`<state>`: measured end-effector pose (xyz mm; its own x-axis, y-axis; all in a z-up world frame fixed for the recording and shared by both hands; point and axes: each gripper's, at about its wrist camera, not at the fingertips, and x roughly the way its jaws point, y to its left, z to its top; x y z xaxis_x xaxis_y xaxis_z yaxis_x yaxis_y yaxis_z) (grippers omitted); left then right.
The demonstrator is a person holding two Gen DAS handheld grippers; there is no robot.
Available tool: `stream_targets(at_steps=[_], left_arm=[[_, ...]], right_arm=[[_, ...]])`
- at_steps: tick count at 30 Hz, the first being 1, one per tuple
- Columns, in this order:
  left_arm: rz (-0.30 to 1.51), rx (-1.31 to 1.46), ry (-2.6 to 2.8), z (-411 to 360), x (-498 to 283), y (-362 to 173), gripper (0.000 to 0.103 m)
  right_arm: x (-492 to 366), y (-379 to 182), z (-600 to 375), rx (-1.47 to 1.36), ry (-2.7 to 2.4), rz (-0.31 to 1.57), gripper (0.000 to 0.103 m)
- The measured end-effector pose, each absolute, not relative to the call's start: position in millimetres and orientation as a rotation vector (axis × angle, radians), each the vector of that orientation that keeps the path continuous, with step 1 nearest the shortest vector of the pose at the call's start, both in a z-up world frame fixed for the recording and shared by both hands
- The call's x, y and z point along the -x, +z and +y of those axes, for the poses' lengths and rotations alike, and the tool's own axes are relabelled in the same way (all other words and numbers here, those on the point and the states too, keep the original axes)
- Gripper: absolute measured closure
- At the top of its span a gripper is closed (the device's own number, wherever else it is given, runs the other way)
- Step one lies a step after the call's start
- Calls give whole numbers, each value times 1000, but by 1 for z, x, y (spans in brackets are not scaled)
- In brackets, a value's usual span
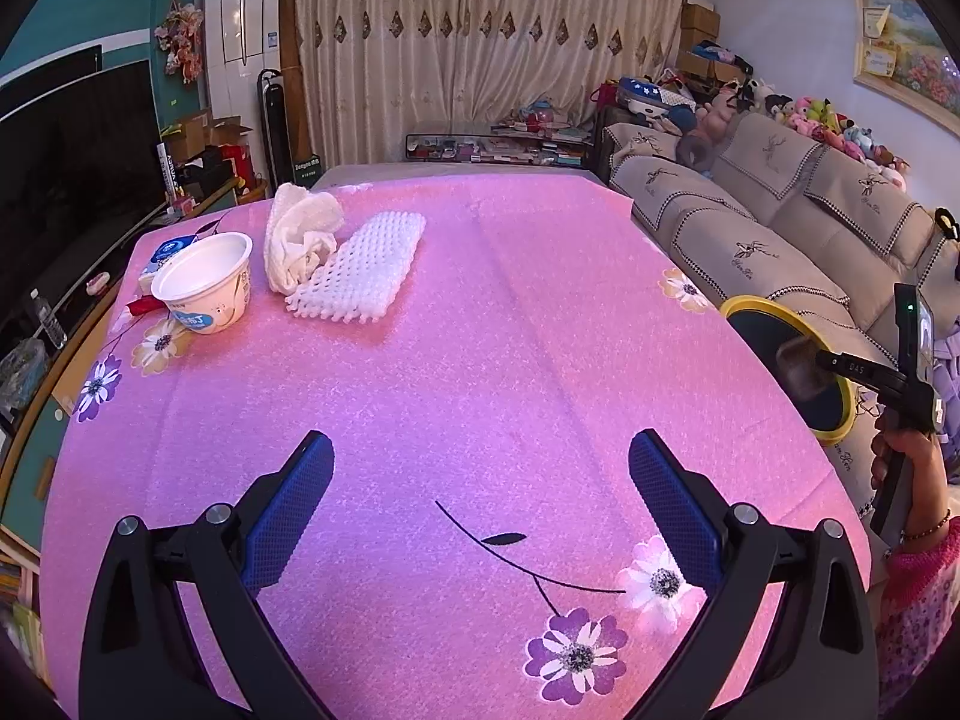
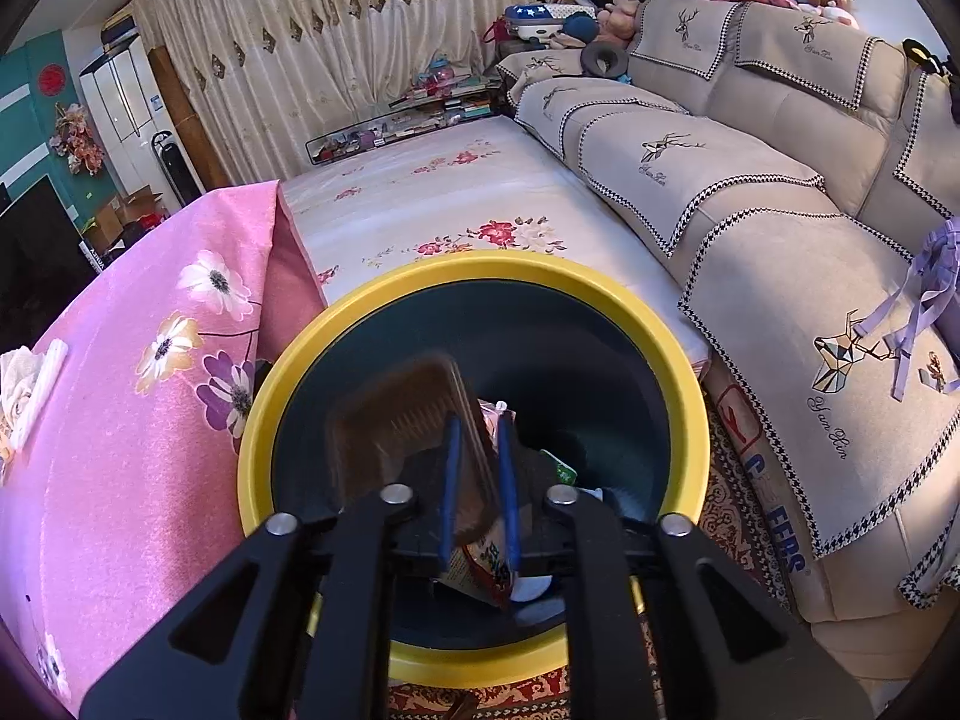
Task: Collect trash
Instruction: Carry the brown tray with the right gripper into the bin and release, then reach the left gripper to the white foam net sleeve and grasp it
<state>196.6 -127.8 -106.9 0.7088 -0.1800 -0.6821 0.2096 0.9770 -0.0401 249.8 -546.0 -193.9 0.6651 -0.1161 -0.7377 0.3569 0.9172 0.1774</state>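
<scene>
Right gripper (image 2: 480,480) over the yellow-rimmed bin (image 2: 690,360), jaws slightly apart, brown tray (image 2: 390,432) between them; free it fully inside the rim. Left gripper (image 1: 480,498) jaws wide apart, empty, beside the bin.

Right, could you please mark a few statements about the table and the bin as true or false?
1. The left tool has open jaws with nothing between them. True.
2. The yogurt cup lies on its side. False: it stands upright on the pink tablecloth.
3. A brown plastic tray is between the fingers of the right tool, above the yellow-rimmed bin. True.
4. The bin is empty. False: a printed wrapper lies inside.
</scene>
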Motion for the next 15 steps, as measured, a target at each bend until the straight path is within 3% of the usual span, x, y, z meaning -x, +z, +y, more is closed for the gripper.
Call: stream_targets(at_steps=[2,15], left_arm=[[754,-38,-214,-127,-198,-108,6],[760,-53,-244,-124,-271,-109,6]], right_arm=[[-249,-193,-546,-325,-276,795,77],[-250,-188,-542,-326,-253,782,72]])
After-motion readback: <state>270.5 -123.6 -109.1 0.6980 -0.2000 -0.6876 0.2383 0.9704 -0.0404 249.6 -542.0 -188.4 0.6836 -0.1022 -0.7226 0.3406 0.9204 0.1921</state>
